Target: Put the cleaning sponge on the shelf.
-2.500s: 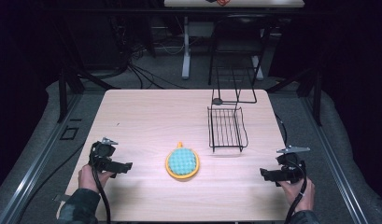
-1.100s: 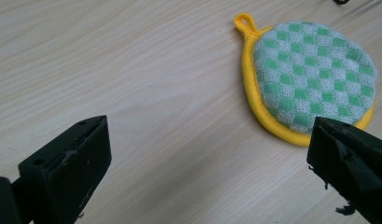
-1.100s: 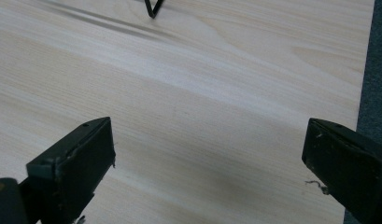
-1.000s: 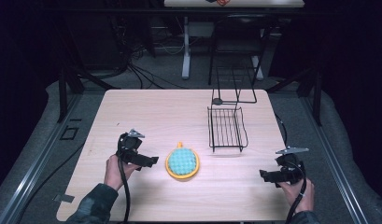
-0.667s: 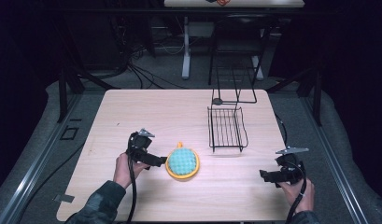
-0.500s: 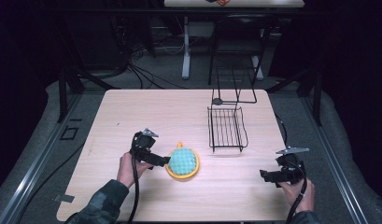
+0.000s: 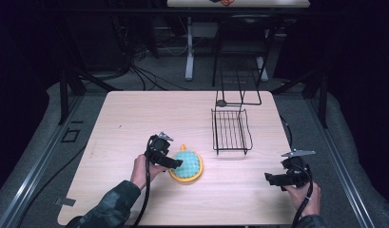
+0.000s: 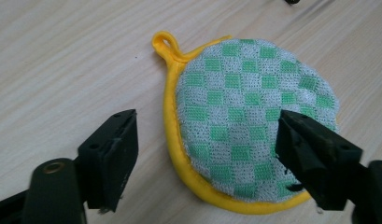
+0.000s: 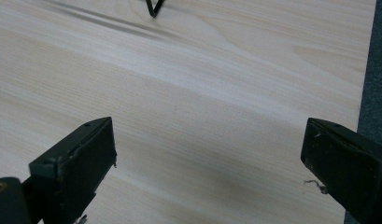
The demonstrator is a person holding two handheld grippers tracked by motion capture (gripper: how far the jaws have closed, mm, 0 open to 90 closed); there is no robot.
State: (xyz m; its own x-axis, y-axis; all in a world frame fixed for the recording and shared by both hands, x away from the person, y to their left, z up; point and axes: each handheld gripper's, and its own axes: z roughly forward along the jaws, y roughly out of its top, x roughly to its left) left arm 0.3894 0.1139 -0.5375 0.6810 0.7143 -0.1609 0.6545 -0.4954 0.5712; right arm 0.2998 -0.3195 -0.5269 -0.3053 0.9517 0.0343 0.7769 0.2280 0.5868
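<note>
A round pot holder [image 7: 187,165] with a green-and-white checked face, yellow rim and yellow loop lies flat near the table's middle front. My left gripper [image 7: 175,162] is at its left edge, jaws open. In the left gripper view the pot holder [image 8: 248,116] lies between and under the spread jaws of the gripper [image 8: 212,154]: one jaw over bare wood, the other over the checked cloth. My right gripper [image 7: 272,179] hovers open over bare wood at the front right; its own view shows the gripper [image 9: 212,158] with wide jaws and nothing between them.
A black wire rack [image 7: 231,130] stands on the table [image 7: 135,118] right of centre, with a taller wire frame [image 7: 237,85] behind it at the far edge. A corner of the rack [image 9: 153,8] shows ahead of the right gripper. The table's right edge [image 9: 366,70] is close.
My left gripper has travelled from the front left of the table rightward to the pot holder's left edge. The right gripper and the pot holder have stayed put.
</note>
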